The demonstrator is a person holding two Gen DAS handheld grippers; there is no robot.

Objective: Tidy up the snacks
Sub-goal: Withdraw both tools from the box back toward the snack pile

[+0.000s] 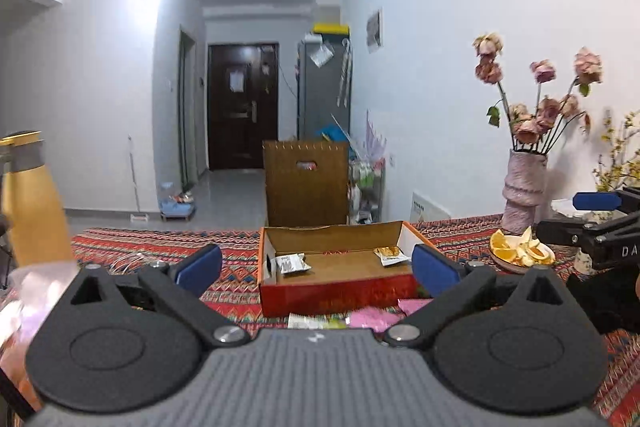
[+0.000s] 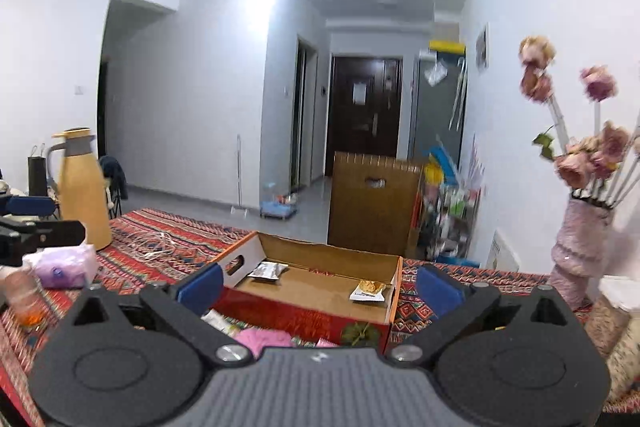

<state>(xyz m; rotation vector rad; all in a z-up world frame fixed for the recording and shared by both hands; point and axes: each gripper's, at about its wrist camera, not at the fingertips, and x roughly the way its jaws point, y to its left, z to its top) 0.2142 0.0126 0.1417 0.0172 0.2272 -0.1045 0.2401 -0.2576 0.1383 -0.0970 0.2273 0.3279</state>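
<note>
both grippers, left gripper [image 1: 316, 265] and right gripper [image 2: 318, 283], gape empty before snack box [image 1: 336, 291].

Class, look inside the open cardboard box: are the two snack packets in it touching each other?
Apart. The right wrist view shows the silver snack packet at the box's left end and the yellow-and-white snack packet at the right, bare cardboard floor between.

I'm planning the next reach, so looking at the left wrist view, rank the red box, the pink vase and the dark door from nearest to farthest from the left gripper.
From the left gripper:
1. Red box, on the tablecloth just ahead.
2. Pink vase, farther back on the right.
3. Dark door, at the hallway's end.
</note>
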